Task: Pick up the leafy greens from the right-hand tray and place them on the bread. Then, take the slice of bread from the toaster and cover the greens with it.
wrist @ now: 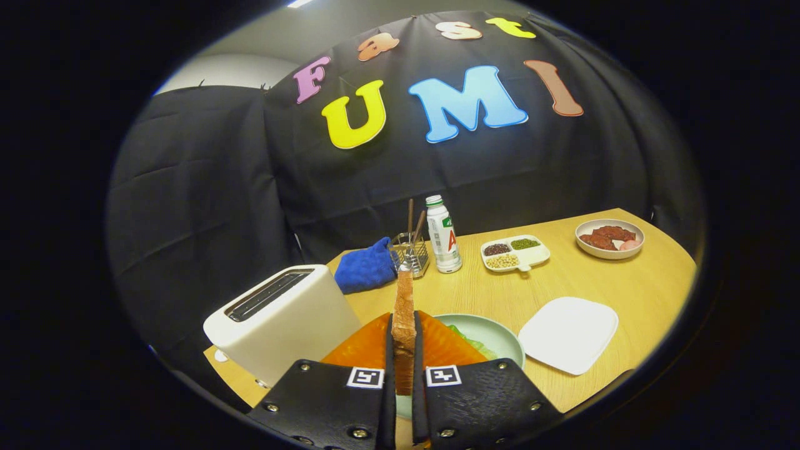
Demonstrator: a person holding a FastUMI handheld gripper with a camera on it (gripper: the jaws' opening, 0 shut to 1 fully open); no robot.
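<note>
My gripper [404, 340] is shut on a slice of toasted bread [404, 306], which stands on edge between the two fingers and sticks out ahead of them. It is held in the air above a pale green plate [500, 334]. Leafy greens [473, 341] lie on that plate, just right of the fingers; whatever is under them is hidden by the fingers. The white toaster [284, 315] stands to the left of the fingers, its slots seen from above. A white square tray [569, 333] lies to the right of the green plate and holds nothing.
Beyond the fingers stand a blue cloth [365, 267], a wire holder with sticks [412, 250] and a white bottle [443, 237]. Farther right are a divided dish of beans [515, 252] and a bowl with meat [609, 238]. The wooden table [625, 281] ends near the black cloth wall.
</note>
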